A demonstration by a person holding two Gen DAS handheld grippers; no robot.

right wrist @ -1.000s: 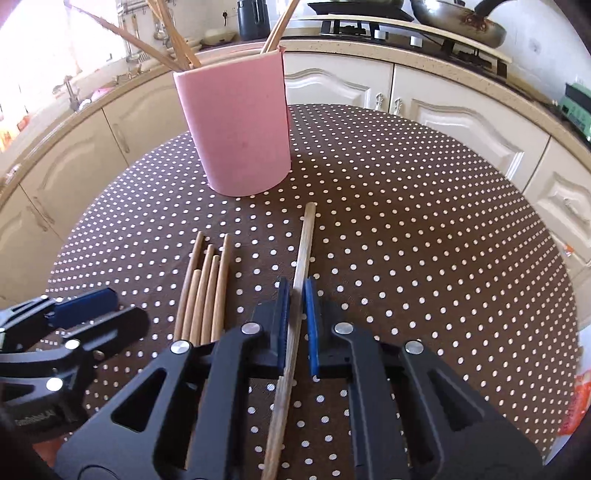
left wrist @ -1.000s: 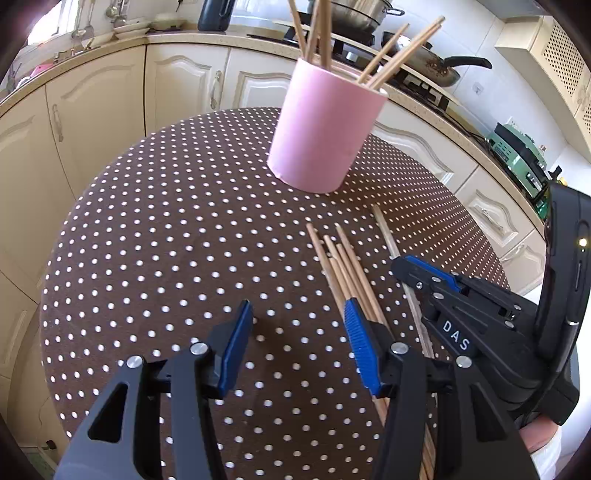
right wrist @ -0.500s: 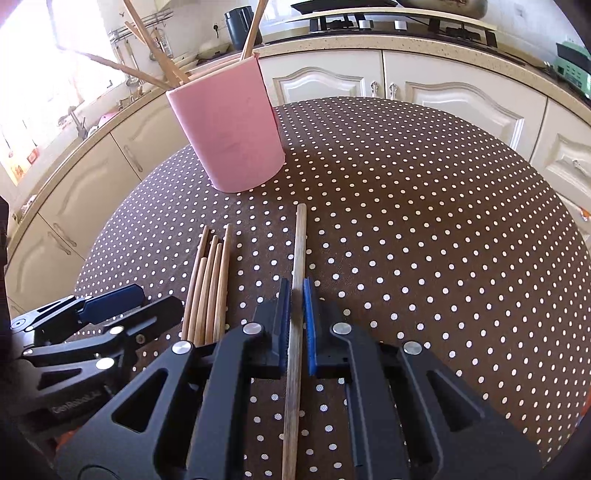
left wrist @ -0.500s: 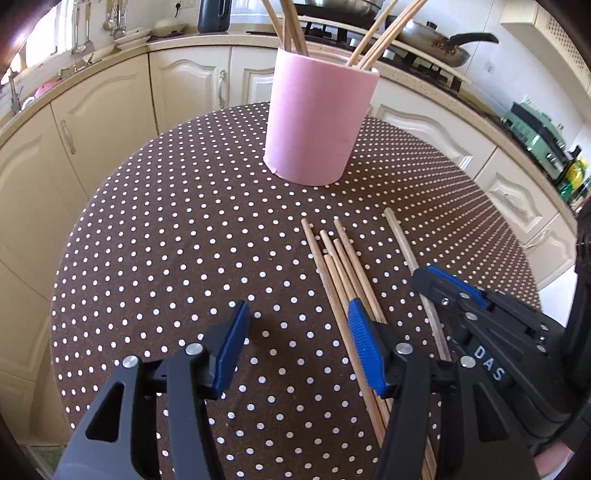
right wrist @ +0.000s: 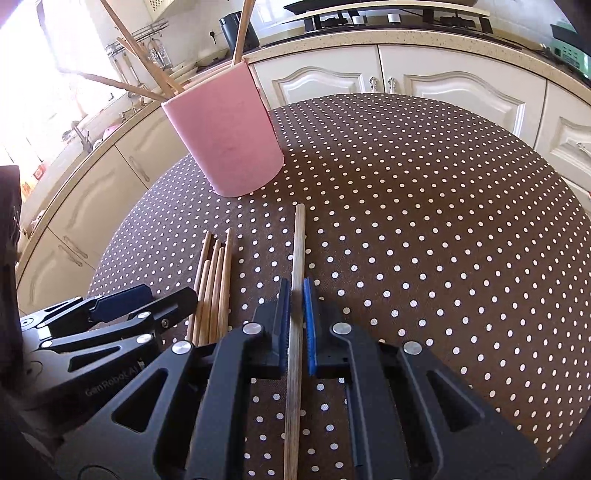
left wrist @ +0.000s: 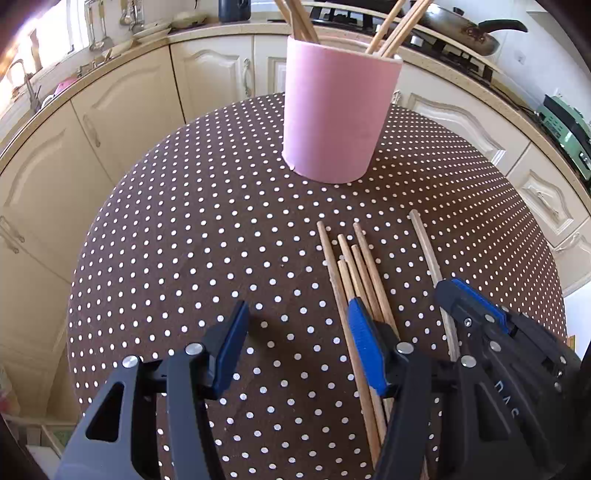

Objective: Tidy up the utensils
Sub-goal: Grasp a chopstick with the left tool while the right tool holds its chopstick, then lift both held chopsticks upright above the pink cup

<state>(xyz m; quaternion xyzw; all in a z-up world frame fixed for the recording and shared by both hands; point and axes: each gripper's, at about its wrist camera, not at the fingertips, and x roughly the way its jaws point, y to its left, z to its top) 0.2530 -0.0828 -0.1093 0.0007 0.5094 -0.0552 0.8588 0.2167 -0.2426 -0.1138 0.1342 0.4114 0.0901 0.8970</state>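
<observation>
Right gripper (right wrist: 295, 325) jaws pinching single chopstick (right wrist: 298, 240), still flat on dotted worktop (right wrist: 443, 221); left gripper (left wrist: 299, 350) jaws spread, now nearer loose chopsticks (left wrist: 354, 266). Pink holder (left wrist: 336, 118) awaits; lift next.

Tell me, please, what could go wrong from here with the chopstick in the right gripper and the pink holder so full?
1. The right gripper is shut on the single chopstick partway along; the long free end could swing and knock the pink holder.
2. Chopsticks in the holder lean outward, so an incoming tip may snag on them.
3. The open left gripper has one finger over the loose chopsticks; it could scatter them.
</observation>
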